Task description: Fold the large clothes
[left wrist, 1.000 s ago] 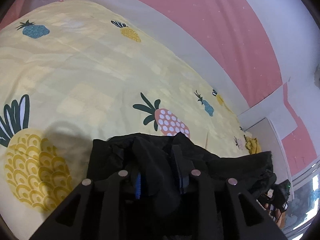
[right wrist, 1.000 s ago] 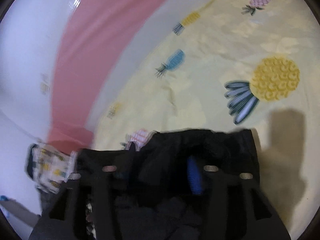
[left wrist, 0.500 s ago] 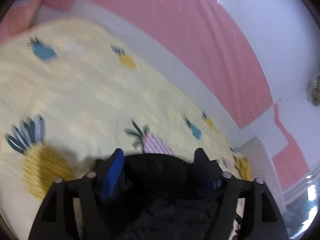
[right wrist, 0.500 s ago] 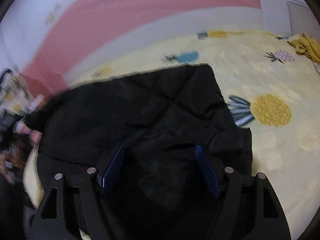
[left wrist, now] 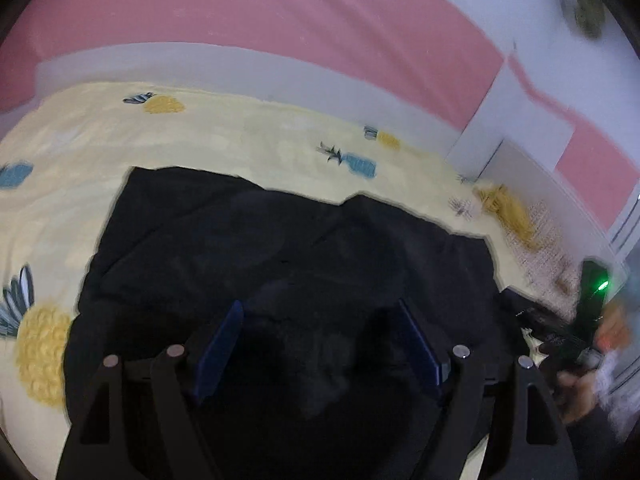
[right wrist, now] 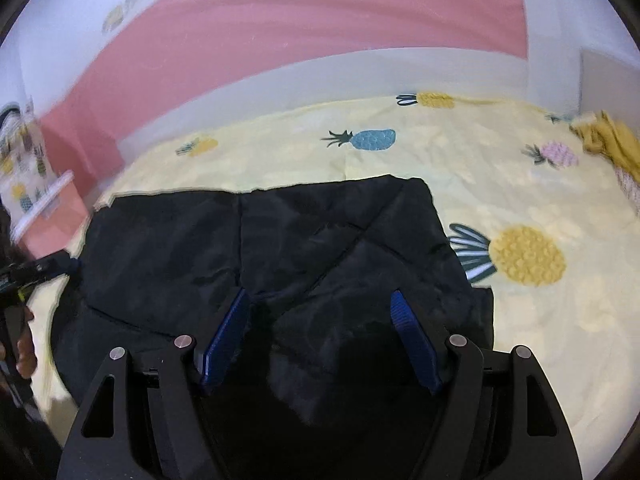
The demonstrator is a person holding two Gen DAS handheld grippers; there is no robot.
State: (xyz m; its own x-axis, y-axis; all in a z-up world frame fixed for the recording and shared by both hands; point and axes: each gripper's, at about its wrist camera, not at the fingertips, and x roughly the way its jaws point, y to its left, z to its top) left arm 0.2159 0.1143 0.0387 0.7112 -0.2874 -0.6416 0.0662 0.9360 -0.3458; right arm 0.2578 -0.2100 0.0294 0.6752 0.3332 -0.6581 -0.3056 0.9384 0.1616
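Black garment (right wrist: 280, 248), quilted and slippery-looking, lies spread on the yellow pineapple-print bedsheet (right wrist: 540, 320), its far hem toward the pink wall (right wrist: 320, 20). Left gripper (left wrist: 320, 312) stands wide over the near part of the garment, nothing pinched between its blue pads (left wrist: 224, 332); right gripper (right wrist: 320, 300) likewise spread wide, pads clear of the cloth. Probable hazards: the near edge of the garment is bunched and creased under both grippers, so a grasp taken there may catch only the top layer and leave the layer below behind, giving a skewed fold. Diagonal creases near the garment's right side could be pressed in if the next fold proceeds without smoothing. Smooth fabric may also slide on the bedsheet when dragged. Yellow cloth (right wrist: 608, 140), well apart from the garment toward the bedsheet's far right, poses no obstruction
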